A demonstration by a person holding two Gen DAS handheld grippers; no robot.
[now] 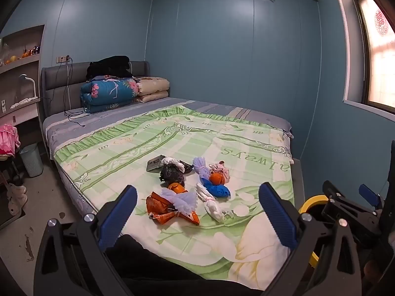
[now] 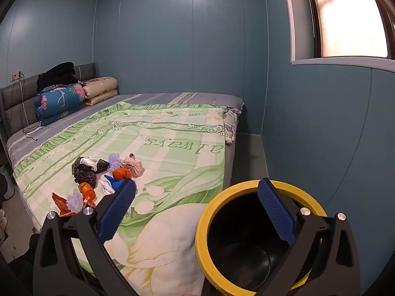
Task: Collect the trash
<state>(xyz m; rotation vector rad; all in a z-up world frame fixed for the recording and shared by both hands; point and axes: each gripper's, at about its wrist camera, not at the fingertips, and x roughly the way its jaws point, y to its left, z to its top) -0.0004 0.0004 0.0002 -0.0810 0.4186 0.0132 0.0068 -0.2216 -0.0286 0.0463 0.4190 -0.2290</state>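
Lying in a loose cluster on the green floral bedspread (image 1: 118, 148) in front of you is the trash: an orange snack wrapper (image 1: 160, 206) nearest the bed's foot with a pale purple foam net (image 1: 184, 201) on top of it, a crumpled black plastic bag (image 1: 170, 174) behind that, a dark flat packet (image 1: 155, 163) at the back, and to the right a blue wad (image 1: 218, 190), an orange peel (image 1: 216, 179), a pink cloth bundle (image 1: 222, 170) and crumpled white tissue (image 1: 213, 206). Your left gripper (image 1: 197, 218) hovers over the near edge of the bed with its blue-padded jaws spread wide and nothing between them, the pile straight ahead. Your right gripper (image 2: 197, 218) is likewise spread wide and holds nothing; it sits above the black bin with a yellow rim (image 2: 207, 212), which stands just beside the bed's corner. Looking down into that bin you see only its dark bare bottom. Farther off, folded quilts (image 1: 108, 93) are stacked against the grey headboard (image 1: 56, 79), and a pale blue wastebasket (image 1: 32, 159) stands on the floor to the left of the bed; you cannot tell what is inside it.
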